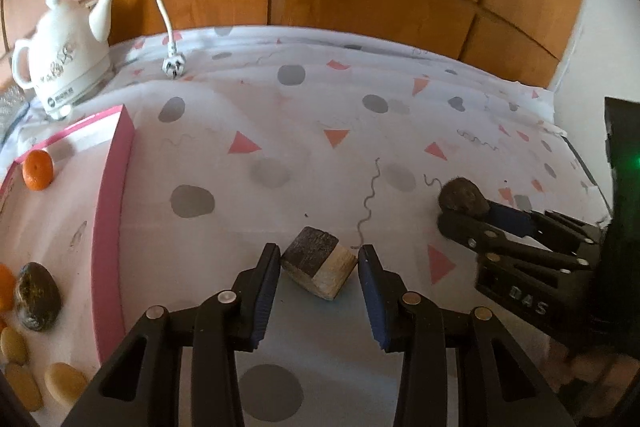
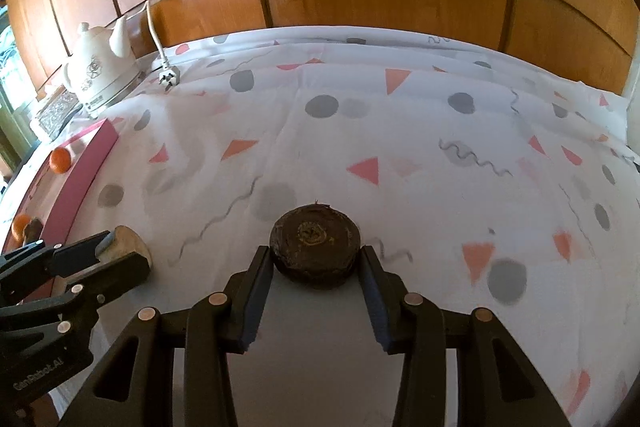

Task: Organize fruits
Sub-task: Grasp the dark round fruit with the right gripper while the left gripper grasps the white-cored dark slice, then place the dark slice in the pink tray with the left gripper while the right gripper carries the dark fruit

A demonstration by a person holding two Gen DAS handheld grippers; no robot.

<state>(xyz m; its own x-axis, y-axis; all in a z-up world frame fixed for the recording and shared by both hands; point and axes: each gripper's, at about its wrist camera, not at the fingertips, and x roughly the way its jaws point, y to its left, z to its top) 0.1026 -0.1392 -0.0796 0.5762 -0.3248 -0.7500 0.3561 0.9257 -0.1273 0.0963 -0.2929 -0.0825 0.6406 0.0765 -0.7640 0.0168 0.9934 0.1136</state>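
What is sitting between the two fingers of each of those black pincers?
In the left wrist view, a cut wedge, dark on top and pale at the side, lies between the left gripper fingers. In the right wrist view, a round dark brown fruit lies between the right gripper fingers.

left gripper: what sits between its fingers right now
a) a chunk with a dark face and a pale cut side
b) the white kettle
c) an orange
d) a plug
a: in the left wrist view the left gripper brackets the dark-and-pale chunk on the patterned cloth, while the orange lies in the pink tray and the kettle and plug sit far back.
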